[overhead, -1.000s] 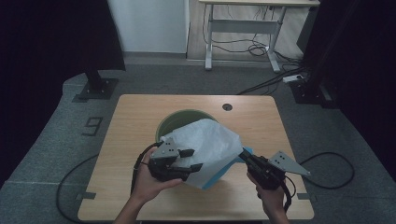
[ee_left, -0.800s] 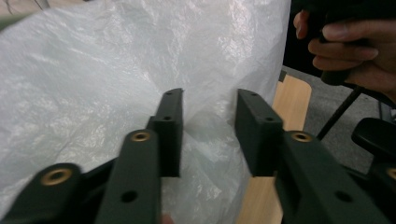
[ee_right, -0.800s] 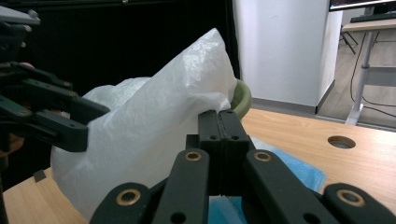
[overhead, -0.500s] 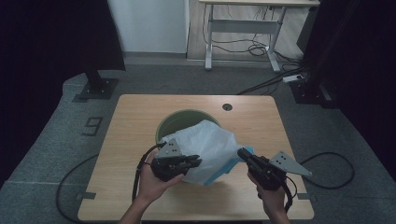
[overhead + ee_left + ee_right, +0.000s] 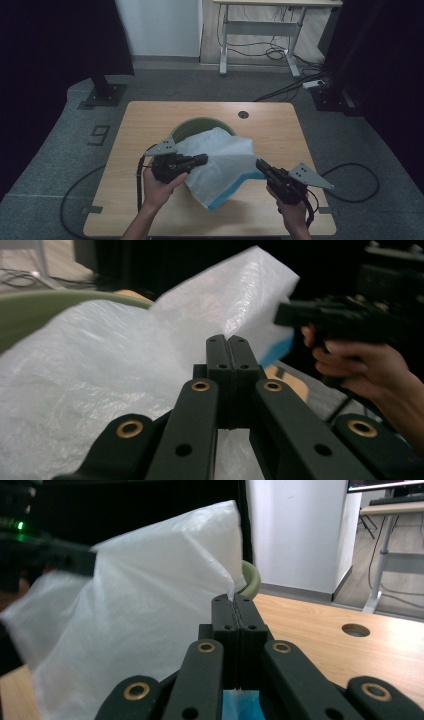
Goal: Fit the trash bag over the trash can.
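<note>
A white plastic bag (image 5: 225, 162) with a blue edge hangs stretched between my two grippers over the near part of the wooden table (image 5: 150, 117). My left gripper (image 5: 202, 159) is shut on the bag's left side, its jaws pressed together on the film (image 5: 150, 365). My right gripper (image 5: 260, 165) is shut on the bag's right edge, where the film (image 5: 150, 615) rises from its closed jaws. Behind the bag stands a round green bin (image 5: 192, 127), its rim (image 5: 251, 580) partly covered by the bag.
A round cable hole (image 5: 243, 114) sits in the table's far right part. Cables trail from both grippers off the table's sides. A white desk frame (image 5: 260, 40) and dark stands are on the floor beyond the table.
Both grippers have drawn the bag slightly apart and toward the near edge, so it hangs more stretched and lower in front of the bin.
</note>
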The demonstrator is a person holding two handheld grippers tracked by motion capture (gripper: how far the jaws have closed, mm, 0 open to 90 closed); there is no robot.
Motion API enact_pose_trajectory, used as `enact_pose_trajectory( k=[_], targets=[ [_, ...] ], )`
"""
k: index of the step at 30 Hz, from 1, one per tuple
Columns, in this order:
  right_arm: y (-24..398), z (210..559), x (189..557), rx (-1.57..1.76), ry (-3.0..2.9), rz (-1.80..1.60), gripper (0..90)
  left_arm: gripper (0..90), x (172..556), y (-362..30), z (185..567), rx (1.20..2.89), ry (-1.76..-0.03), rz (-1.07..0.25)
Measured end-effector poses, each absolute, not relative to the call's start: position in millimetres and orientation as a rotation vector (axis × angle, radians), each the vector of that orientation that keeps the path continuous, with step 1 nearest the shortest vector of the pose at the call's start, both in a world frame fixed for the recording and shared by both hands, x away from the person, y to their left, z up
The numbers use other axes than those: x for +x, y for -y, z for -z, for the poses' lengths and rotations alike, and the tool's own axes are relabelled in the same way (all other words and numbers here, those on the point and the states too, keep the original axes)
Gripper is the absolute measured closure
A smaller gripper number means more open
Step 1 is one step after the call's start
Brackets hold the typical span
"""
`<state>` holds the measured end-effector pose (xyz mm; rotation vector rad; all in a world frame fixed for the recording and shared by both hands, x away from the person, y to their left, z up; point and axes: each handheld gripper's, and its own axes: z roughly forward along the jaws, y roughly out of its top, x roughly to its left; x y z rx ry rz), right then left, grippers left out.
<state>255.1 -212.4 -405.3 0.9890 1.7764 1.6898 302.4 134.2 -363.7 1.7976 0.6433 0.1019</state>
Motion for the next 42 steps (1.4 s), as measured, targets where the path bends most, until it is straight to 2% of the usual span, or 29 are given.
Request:
enact_pose_trajectory(
  k=[2,5,9,17,28,42],
  targets=[
    [209,405,253,0.948,-1.786,-1.667,84.5,90.0,304,-138,364,1.768,-0.657,-0.093],
    [207,406,249,0.945,-1.759,-1.642,69.1,90.0,309,-147,363,1.720,-0.689,-0.075],
    [212,411,238,0.978,-1.730,-1.657,64.9,90.0,316,-161,362,1.661,-0.738,-0.047],
    [219,431,225,1.006,-1.748,-1.684,65.5,90.0,321,-175,364,1.613,-0.776,-0.031],
    [201,425,215,0.926,-1.792,-1.726,67.1,90.0,322,-173,367,1.614,-0.781,-0.027],
    [188,430,225,0.924,-1.831,-1.698,69.5,90.0,325,-179,367,1.607,-0.796,-0.022]
  ],
)
